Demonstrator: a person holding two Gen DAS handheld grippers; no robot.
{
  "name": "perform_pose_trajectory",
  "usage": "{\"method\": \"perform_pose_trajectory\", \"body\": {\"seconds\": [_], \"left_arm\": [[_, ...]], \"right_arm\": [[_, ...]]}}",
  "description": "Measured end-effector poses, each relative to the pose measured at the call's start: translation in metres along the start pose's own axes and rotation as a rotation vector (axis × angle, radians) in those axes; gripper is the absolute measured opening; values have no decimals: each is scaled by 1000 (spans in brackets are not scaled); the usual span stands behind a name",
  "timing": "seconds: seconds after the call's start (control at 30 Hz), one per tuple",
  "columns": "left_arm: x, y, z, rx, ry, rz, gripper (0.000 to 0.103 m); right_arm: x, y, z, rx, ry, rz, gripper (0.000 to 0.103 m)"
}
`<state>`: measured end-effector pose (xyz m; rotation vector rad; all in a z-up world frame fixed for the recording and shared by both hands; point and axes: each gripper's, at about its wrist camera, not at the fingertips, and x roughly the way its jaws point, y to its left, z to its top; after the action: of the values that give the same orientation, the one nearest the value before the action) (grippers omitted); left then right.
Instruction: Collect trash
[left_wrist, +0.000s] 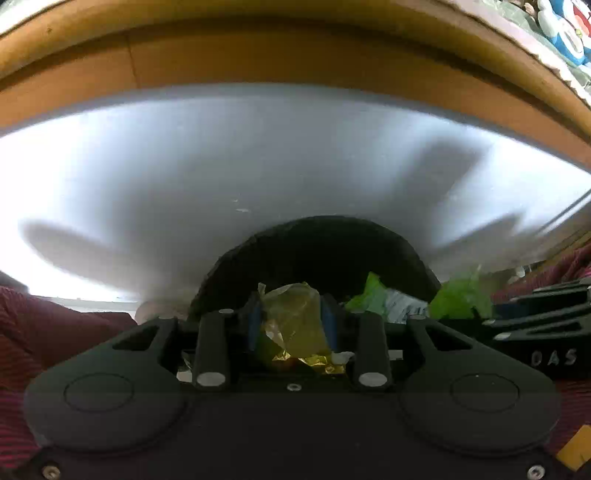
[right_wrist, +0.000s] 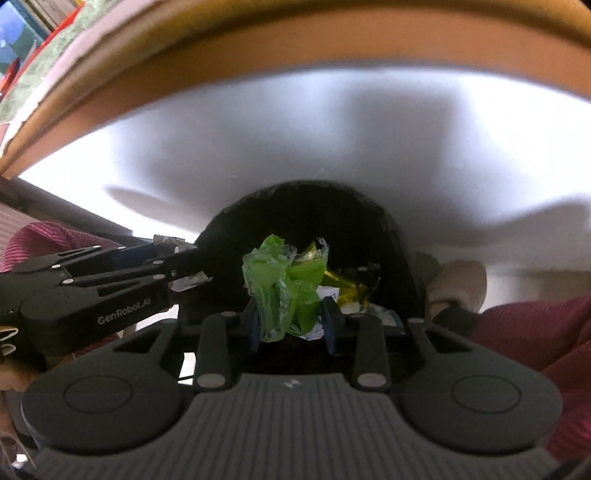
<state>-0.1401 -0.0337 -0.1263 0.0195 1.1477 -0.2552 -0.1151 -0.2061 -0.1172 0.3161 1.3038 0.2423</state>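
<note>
In the left wrist view my left gripper is shut on a crumpled yellowish wrapper, its blue pads pressing both sides. It hangs over the mouth of a black-lined bin. My right gripper is shut on a scrunched green plastic wrapper above the same bin. Gold foil and pale scraps lie inside the bin. The left gripper reaches in from the left beside it. The green wrapper shows at the right of the left wrist view.
The bin stands on a white floor below a wooden furniture edge. A person's beige slipper and red-clothed legs flank the bin on both sides.
</note>
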Motion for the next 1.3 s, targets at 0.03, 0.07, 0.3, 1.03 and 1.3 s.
{"method": "perform_pose_trajectory", "body": {"seconds": [0.03, 0.07, 0.3, 1.03, 1.3], "left_arm": [[2, 0, 0, 3, 3, 2, 32], [3, -1, 0, 4, 5, 4, 32], [14, -5, -1, 2, 35, 9, 35], [25, -4, -3, -13, 91, 38, 76], [25, -3, -3, -22, 92, 35, 77]], "right_arm": [[4, 0, 2, 1, 7, 0, 38], [6, -2, 2, 2, 12, -2, 38], [10, -8, 3, 9, 22, 1, 41], [6, -7, 4, -7, 8, -53, 84], [7, -8, 4, -9, 6, -63, 88]]}}
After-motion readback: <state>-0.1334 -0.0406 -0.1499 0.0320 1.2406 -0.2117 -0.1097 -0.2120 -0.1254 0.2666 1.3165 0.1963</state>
